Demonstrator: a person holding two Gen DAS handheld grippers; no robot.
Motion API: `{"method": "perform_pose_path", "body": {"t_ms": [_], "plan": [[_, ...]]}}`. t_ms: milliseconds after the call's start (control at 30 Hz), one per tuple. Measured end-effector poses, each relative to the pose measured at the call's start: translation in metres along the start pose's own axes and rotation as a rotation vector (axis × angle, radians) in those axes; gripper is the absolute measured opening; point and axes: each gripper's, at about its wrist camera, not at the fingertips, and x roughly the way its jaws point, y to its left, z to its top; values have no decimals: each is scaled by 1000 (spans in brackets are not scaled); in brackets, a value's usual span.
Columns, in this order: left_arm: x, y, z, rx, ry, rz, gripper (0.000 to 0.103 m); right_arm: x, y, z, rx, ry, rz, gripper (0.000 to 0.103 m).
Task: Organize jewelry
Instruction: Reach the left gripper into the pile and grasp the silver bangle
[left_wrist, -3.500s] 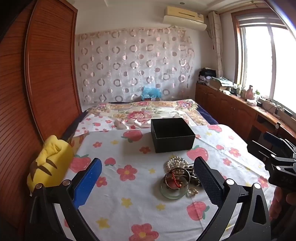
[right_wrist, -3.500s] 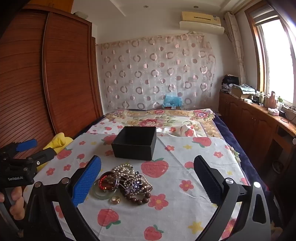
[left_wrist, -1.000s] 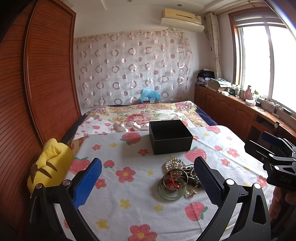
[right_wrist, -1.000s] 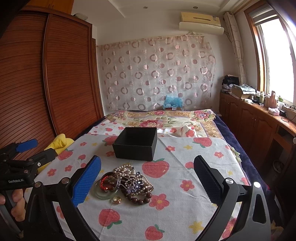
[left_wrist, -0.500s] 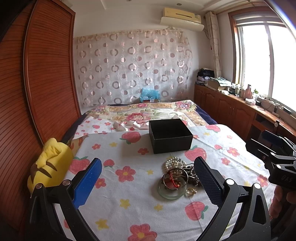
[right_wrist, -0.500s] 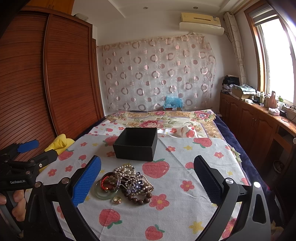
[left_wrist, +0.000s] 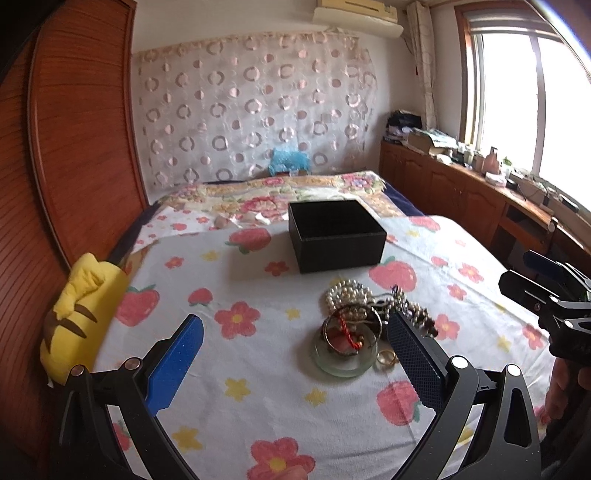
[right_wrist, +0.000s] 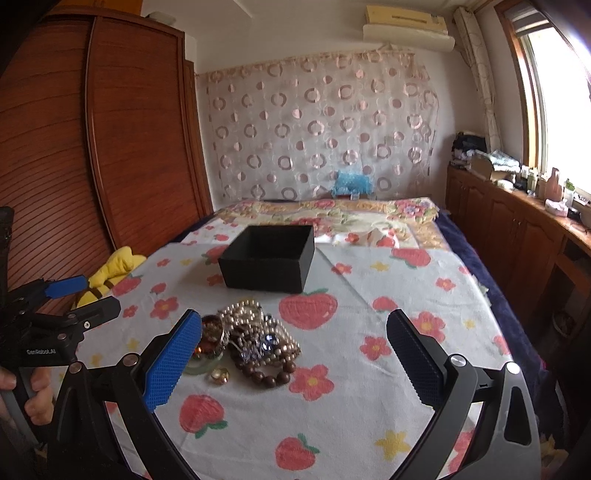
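Note:
A heap of jewelry (left_wrist: 364, 321) (right_wrist: 251, 339) lies on the flowered cloth: pearl strands, a brown bead bracelet (right_wrist: 271, 376), a pale green bangle (left_wrist: 343, 358), a red-corded ring and a small gold ring (left_wrist: 387, 357) (right_wrist: 220, 375). Behind it stands an open black box (left_wrist: 336, 236) (right_wrist: 267, 262), with nothing visible inside. My left gripper (left_wrist: 295, 363) is open, just short of the heap, which lies toward its right finger. My right gripper (right_wrist: 293, 363) is open too, the heap by its left finger. Neither holds anything.
The cloth (left_wrist: 258, 369) covers a bed with a floral quilt (right_wrist: 332, 218) behind. A yellow plush toy (left_wrist: 79, 306) lies at the left edge by a wooden wardrobe (right_wrist: 74, 147). Wooden cabinets (right_wrist: 517, 236) line the right wall under a window.
Both grippers have eased slightly forward toward the jewelry heap, which now sits a little closer to the fingers. Nothing on the cloth has moved and both grippers stay open.

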Motion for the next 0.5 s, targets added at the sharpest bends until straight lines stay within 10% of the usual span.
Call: {"method": "perform_pose_path", "body": {"t_ms": [500], "plan": [[58,-23,-21,69,135,-145,88,36,-22,-45,9,124,26,90]]}}
